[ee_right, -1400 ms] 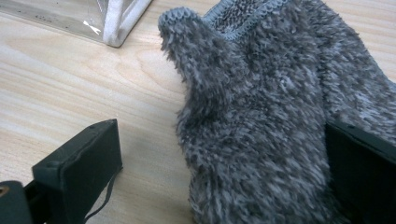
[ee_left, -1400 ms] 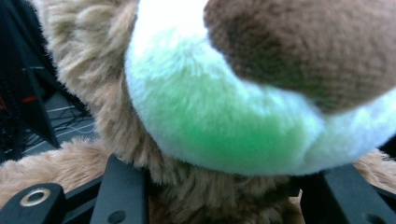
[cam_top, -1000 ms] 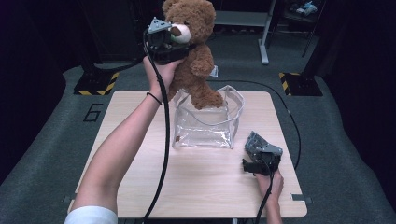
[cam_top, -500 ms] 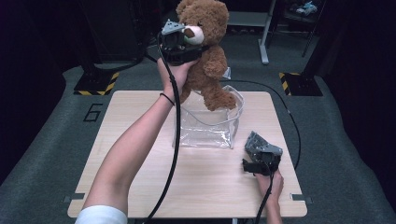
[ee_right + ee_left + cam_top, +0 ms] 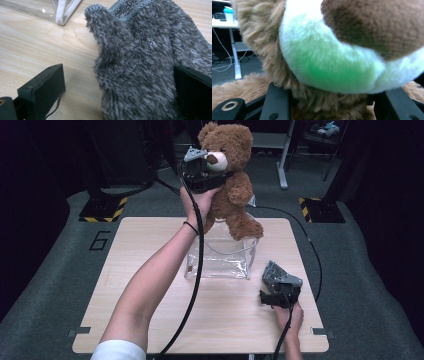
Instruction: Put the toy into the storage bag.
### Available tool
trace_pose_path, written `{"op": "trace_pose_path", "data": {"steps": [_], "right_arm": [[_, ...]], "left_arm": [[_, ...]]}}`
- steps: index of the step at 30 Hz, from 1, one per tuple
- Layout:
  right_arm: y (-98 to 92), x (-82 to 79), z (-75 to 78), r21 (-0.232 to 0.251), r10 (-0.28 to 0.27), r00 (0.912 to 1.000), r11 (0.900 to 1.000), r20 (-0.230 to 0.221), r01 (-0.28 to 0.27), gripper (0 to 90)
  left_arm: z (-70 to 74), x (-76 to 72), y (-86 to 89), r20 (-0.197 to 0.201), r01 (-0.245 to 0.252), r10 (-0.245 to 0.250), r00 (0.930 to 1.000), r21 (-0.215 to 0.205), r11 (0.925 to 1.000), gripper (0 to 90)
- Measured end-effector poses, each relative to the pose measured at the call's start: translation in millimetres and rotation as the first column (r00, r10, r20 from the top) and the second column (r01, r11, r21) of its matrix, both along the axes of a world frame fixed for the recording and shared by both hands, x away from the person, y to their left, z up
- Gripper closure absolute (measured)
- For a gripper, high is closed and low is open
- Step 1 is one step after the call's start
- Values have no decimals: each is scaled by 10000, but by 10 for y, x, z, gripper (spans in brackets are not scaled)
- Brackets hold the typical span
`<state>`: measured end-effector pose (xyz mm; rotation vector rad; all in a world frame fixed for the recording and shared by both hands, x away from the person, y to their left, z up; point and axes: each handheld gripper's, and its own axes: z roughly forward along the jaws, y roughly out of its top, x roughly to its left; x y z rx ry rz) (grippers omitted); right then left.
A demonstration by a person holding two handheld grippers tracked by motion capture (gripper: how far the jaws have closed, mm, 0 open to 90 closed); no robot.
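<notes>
The high view takes in the whole table [image 5: 150,320]: the left gripper [image 5: 207,172] holds a brown teddy bear [image 5: 232,185] up in the air above the far edge, the bear's feet hanging over a clear plastic bag [image 5: 220,260] that stands open near the middle of the far half. The right gripper [image 5: 280,292] rests near the right edge, toward the near right corner.

The left gripper view adds the close detail: the bear's white muzzle [image 5: 329,62] and brown nose [image 5: 374,22] loom just above the two black jaws, and brown fur is pressed between them at the neck. The jaws stand about half open, clamped on the bear's neck.

The right gripper view shows a fuzzy grey sock [image 5: 140,67] lying on the wood, just beside a corner of the bag [image 5: 63,11]. The sock lies between the right gripper's jaws, which are spread wide; the right jaw touches the sock's side, while the left jaw stands clear of it with bare wood between.
</notes>
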<state>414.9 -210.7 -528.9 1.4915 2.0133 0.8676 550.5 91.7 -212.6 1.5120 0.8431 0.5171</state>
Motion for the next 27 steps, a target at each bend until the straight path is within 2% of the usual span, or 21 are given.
{"op": "trace_pose_path", "data": {"steps": [3, 12, 19, 23, 27], "right_arm": [[0, 0, 0, -8, 3, 10000, 10000, -4, -3, 8], [0, 1, -1, -26, 25, 10000, 10000, 16, -25, 7], [1, -1, 1, 3, -18, 10000, 10000, -6, 18, 8], [1, -2, 1, 12, -20, 10000, 10000, -1, 20, 8], [-3, -1, 0, -57, 28, 10000, 10000, 25, -28, 7]], "left_arm": [[-55, 25, -13, -66, -24, 24, 10000, 17, 10000, 499], [-159, 41, -29, 92, -38, 40, 9999, -148, 9999, 496], [-382, 102, 51, -232, -171, 164, 9996, -288, 9994, 494], [-513, 94, 56, -170, -230, 230, 9996, -26, 9997, 489], [-632, 66, 85, -192, -430, 427, 9989, -133, 9990, 484]]}}
